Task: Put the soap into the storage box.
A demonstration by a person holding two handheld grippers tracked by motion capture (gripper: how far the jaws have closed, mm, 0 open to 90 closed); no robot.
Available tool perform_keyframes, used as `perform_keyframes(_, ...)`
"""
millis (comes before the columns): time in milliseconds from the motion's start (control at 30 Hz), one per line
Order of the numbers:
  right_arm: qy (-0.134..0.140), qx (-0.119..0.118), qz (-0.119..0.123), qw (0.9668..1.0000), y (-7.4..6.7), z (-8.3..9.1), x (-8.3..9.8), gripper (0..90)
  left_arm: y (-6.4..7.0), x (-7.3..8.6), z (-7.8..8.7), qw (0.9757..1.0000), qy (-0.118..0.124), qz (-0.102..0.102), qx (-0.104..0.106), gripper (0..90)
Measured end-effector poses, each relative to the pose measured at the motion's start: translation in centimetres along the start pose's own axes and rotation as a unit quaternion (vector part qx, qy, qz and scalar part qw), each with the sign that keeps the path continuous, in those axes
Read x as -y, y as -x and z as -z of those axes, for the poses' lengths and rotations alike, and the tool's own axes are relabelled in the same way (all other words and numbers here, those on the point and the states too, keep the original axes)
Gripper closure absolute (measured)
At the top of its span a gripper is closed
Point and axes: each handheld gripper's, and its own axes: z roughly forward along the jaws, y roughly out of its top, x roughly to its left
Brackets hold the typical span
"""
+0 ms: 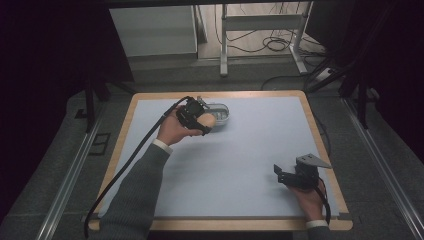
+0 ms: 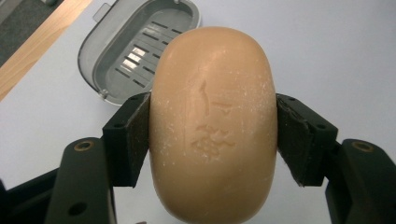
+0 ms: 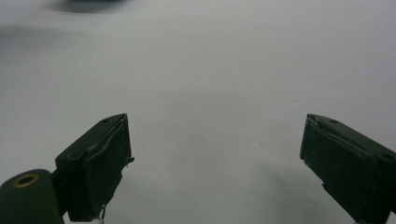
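Note:
A tan oval bar of soap point(image 2: 212, 126) fills the gap between my left gripper's point(image 2: 212, 135) two pads, which press on its sides. In the high view that left gripper point(image 1: 202, 121) holds the soap point(image 1: 207, 120) near the table's far middle, just in front of a grey slotted soap dish point(image 1: 218, 112). The soap dish point(image 2: 135, 49) lies open on the mat, beyond and left of the soap. My right gripper point(image 1: 282, 175) rests at the near right of the mat. Its jaws stand wide apart over bare mat, with nothing between the right gripper's point(image 3: 215, 163) pads.
A pale blue mat point(image 1: 240, 160) covers the wood-edged table point(image 1: 225, 224). Behind the table stand a white frame point(image 1: 260, 22) and loose cables point(image 1: 272, 45) on the floor. A black cable point(image 1: 127, 160) trails from the left gripper across the mat's left side.

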Motion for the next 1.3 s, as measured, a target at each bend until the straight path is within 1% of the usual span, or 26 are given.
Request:
perform_keyframes(200, -0.001, -0.001, 0.0, 1.0, 0.0, 0.0, 0.0, 8.7, -0.8, 0.0, -0.7, 0.9999, -0.001, 0.011, 0.005, 32.7)
perform_keyframes(233, -0.001, -0.001, 0.0, 1.0, 0.0, 0.0, 0.0, 8.7, -0.9, -0.1, -0.8, 0.9999, -0.007, 0.007, 0.003, 32.7)
perform_keyframes(267, -0.001, 0.0, 0.0, 1.0, 0.0, 0.0, 0.0, 8.7, -0.8, -0.2, -0.9, 0.9999, -0.005, 0.009, 0.002, 32.7)
perform_keyframes(300, -0.001, 0.0, 0.0, 1.0, 0.0, 0.0, 0.0, 8.7, -0.9, -0.4, -1.0, 0.9999, -0.01, 0.005, 0.0, 32.7)
perform_keyframes(333, -0.001, 0.0, 0.0, 1.0, 0.0, 0.0, 0.0, 8.7, -0.9, -0.6, -1.1, 0.9999, -0.006, 0.009, 0.001, 32.7)
perform_keyframes(367, -0.001, 0.0, 0.0, 1.0, 0.0, 0.0, 0.0, 8.7, -0.9, -0.8, -1.3, 1.0, -0.006, 0.007, 0.001, 32.7)
perform_keyframes(433, -0.001, 0.0, 0.0, 1.0, 0.0, 0.0, 0.0, 8.7, -1.1, -1.2, -1.6, 0.9999, -0.017, -0.003, -0.001, 32.7)
perform_keyframes(500, 0.0, -0.001, -0.001, 1.0, 0.1, 0.0, 0.0, 8.7, -1.3, -1.7, -2.2, 0.9997, -0.022, -0.007, -0.004, 32.7)
perform_keyframes(633, 0.001, -0.003, -0.003, 1.0, 0.1, 0.0, 0.0, 8.7, -1.4, -2.2, -2.6, 0.9998, -0.018, -0.006, -0.001, 32.7)
perform_keyframes(700, 0.001, -0.003, -0.003, 1.0, 0.1, 0.0, 0.0, 8.7, -1.5, -2.4, -2.8, 0.9999, -0.012, -0.003, 0.011, 32.7)
perform_keyframes(733, 0.001, -0.004, -0.003, 1.0, 0.1, 0.0, 0.0, 8.7, -1.5, -2.5, -2.9, 0.9998, -0.014, -0.004, 0.014, 32.7)
perform_keyframes(767, 0.0, -0.004, -0.003, 1.0, 0.1, 0.0, 0.0, 8.7, -1.4, -2.6, -3.0, 0.9998, -0.016, -0.007, 0.009, 32.7)
perform_keyframes(933, 0.0, -0.004, -0.004, 1.0, 0.1, 0.0, 0.0, 8.7, -1.5, -3.3, -3.1, 0.9998, -0.016, -0.01, 0.007, 32.7)
perform_keyframes(1033, 0.0, -0.005, -0.004, 1.0, 0.1, 0.0, 0.0, 8.7, -1.8, -3.5, -3.1, 0.9999, -0.009, -0.004, 0.009, 32.7)
perform_keyframes(1067, 0.0, -0.005, -0.004, 1.0, 0.1, 0.0, 0.0, 8.7, -1.9, -3.6, -3.2, 0.9999, -0.012, -0.005, 0.008, 32.7)
perform_keyframes(1100, 0.0, -0.005, -0.004, 1.0, 0.1, 0.0, 0.0, 8.7, -2.0, -3.7, -3.2, 0.9998, -0.016, -0.009, 0.003, 32.7)
perform_keyframes(1133, 0.0, -0.005, -0.004, 1.0, 0.1, 0.0, 0.0, 8.7, -2.0, -3.8, -3.3, 0.9998, -0.017, -0.008, -0.001, 32.7)
perform_keyframes(1267, -0.001, -0.005, -0.005, 1.0, 0.1, 0.0, 0.0, 8.7, -2.3, -4.3, -3.5, 0.9999, -0.014, -0.006, 0.007, 32.7)
perform_keyframes(1300, -0.001, -0.005, -0.005, 1.0, 0.1, 0.0, 0.0, 8.7, -2.4, -4.5, -3.6, 0.9999, -0.014, -0.008, 0.005, 32.7)
